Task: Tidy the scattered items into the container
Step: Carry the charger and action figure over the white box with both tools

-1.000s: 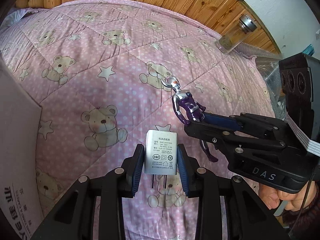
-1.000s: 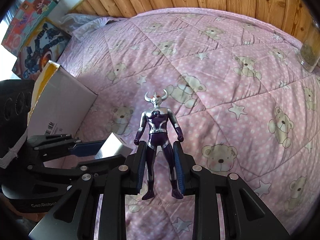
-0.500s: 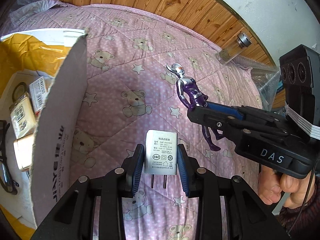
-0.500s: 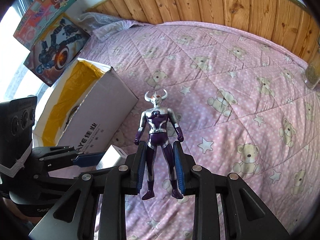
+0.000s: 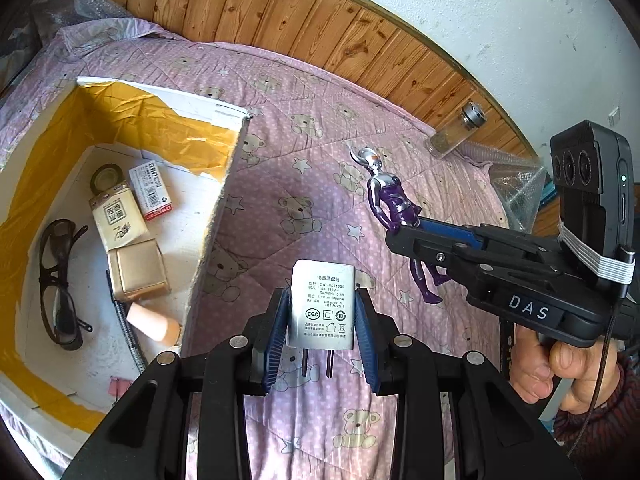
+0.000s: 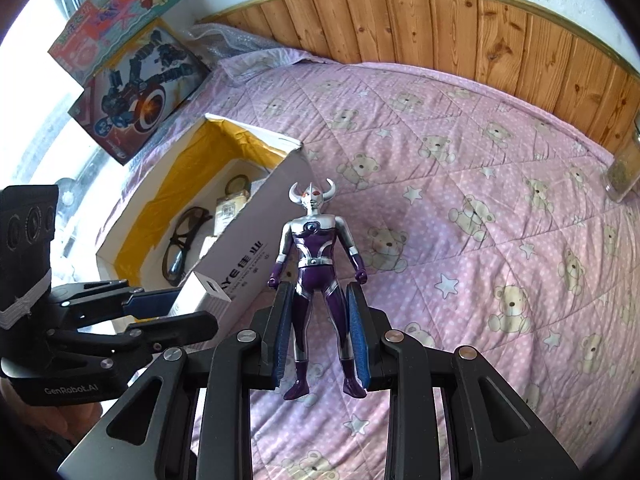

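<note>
Left wrist view: left gripper, jaws closed on a white power adapter, label side up, two prongs pointing back toward the camera. Adapter held in the air above the pink teddy-bear quilt, just right of the cardboard box.

Cardboard box: white outside, yellow tape lining the inner walls, open top, resting on the quilt at left. Contents visible: dark-framed glasses, a gold box, a tissue pack, a small white-and-red carton, a roll of tape, a peach-coloured cylinder, a pink clip near the front wall.

Right gripper, seen from the left wrist view at right, carried by a hand in a dark red sleeve; jaws closed on a purple-and-silver horned action figure.

Right wrist view: right gripper, jaws clamped on the action figure at the thighs, figure upright, feet hanging below the pads, held above the quilt just right of the cardboard box. Left gripper at lower left with the adapter beside the box wall.

Surroundings: wooden headboard; glass jar lying at the quilt's far edge; two toy boxes propped at upper left.
</note>
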The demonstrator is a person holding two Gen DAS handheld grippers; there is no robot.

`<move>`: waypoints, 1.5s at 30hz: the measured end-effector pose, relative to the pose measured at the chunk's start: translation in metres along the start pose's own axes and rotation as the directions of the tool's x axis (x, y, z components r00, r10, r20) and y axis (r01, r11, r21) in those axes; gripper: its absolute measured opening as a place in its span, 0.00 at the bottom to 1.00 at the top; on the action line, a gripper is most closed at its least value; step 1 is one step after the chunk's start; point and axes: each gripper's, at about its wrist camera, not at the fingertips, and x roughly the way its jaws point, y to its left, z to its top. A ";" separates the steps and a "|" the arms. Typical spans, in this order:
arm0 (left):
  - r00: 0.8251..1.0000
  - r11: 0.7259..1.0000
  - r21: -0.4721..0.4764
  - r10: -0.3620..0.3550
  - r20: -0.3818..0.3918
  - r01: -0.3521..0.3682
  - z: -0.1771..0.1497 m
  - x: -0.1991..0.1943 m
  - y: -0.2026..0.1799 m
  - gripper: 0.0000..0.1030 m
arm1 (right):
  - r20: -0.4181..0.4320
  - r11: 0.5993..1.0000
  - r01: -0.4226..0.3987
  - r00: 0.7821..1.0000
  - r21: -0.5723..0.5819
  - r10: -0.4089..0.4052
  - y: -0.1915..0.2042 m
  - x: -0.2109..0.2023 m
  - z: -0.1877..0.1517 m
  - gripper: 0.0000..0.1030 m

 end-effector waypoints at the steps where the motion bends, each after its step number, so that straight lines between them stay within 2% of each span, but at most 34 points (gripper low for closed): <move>1: 1.000 1.000 -0.004 0.001 0.008 -0.001 -0.001 -0.006 0.002 0.33 | 0.000 1.000 -0.002 1.000 -0.009 0.002 0.005 -0.001 0.000 0.27; 12: 0.994 0.995 -0.088 0.049 0.098 -0.040 -0.019 -0.068 0.037 0.33 | 0.011 0.993 -0.067 0.998 -0.099 0.068 0.064 -0.005 0.012 0.27; 26: 0.971 0.966 -0.237 0.152 0.185 -0.106 -0.035 -0.121 0.096 0.33 | 0.000 0.974 -0.111 0.994 -0.200 0.113 0.119 0.005 0.033 0.27; 36: 0.956 0.942 -0.303 0.213 0.201 -0.146 -0.032 -0.134 0.127 0.33 | -0.002 0.974 -0.109 0.994 -0.197 0.111 0.128 0.018 0.054 0.27; 45: 0.956 0.940 -0.303 0.222 0.193 -0.157 -0.018 -0.121 0.132 0.33 | -0.029 0.982 -0.095 0.995 -0.166 0.091 0.125 0.045 0.072 0.27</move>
